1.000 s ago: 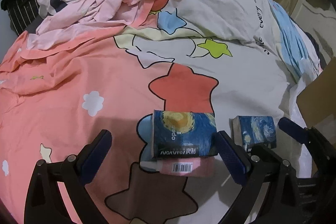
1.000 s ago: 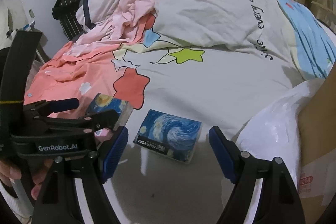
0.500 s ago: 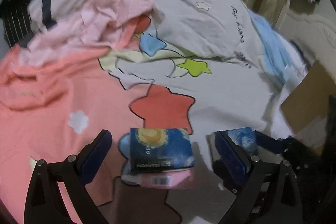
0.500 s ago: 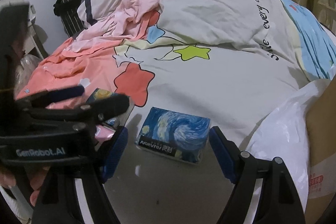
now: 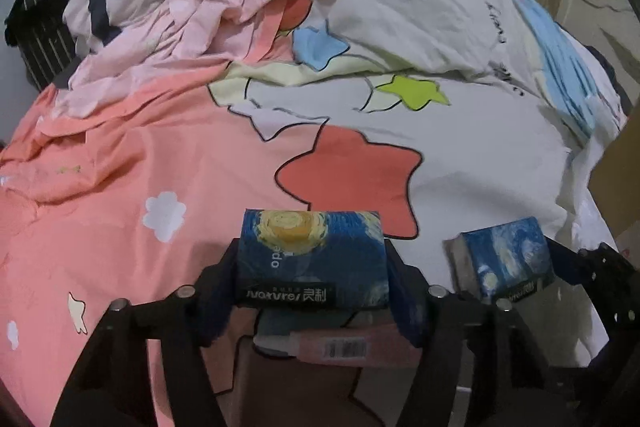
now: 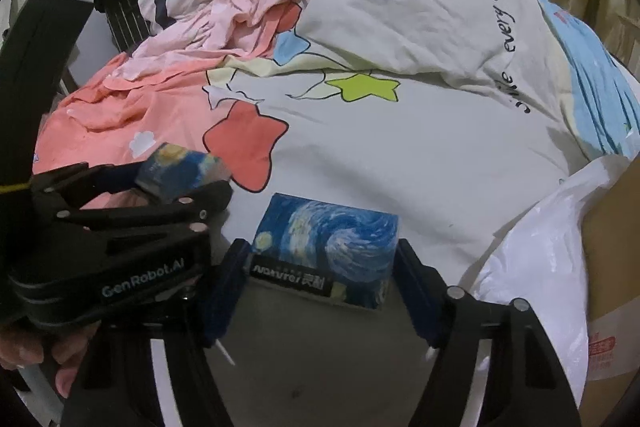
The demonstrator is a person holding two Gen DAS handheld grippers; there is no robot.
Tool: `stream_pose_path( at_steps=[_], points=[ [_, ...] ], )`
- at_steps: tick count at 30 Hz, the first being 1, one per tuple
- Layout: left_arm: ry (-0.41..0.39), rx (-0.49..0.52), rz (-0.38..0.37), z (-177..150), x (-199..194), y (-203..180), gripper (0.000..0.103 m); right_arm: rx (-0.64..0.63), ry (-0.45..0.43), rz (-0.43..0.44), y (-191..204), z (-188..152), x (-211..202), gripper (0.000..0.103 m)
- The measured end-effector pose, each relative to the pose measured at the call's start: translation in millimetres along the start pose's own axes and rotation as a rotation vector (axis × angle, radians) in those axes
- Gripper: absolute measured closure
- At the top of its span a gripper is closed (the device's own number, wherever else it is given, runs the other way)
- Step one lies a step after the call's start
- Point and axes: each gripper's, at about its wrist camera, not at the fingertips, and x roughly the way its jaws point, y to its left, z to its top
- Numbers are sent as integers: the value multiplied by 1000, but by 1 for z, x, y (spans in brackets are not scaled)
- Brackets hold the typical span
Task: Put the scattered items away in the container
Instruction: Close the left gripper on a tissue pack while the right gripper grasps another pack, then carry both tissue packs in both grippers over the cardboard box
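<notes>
Grippers closing on two tissue packs on the bed.
Left gripper (image 5: 312, 291) squeezes one pack (image 5: 312, 259); right gripper (image 6: 320, 291) flanks the other (image 6: 326, 251). Packs likely light, soft; grip the short sides. Box (image 6: 612, 267) sits right.

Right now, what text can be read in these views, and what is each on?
"GenRobot.AI": left gripper body.
"every day": grey duvet.
"ope", cut off: left tissue pack.
Brand strips on both packs, right tissue pack included: stylised, unsure.
Barcode on pink pack, red print on cardboard box: unreadable.
</notes>
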Motion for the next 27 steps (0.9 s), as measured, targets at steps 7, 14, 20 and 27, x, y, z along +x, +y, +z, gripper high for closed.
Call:
stream_pose_path(
  at_steps=[7,14,20,27],
  points=[
    [42,-2,-40,-7,-12,-2,38,22,11,36,-5,-8,-13,37],
    [-4,-7,-92,-22,-57,-2,38,37,-16,62,-2,-24,-48,37],
    [25,-47,-85,-59,-88,14,38,43,-28,67,1,-53,-83,37],
    [-22,-27,-57,-101,-143,17,38,33,-38,80,9,-85,-116,37]
  ],
)
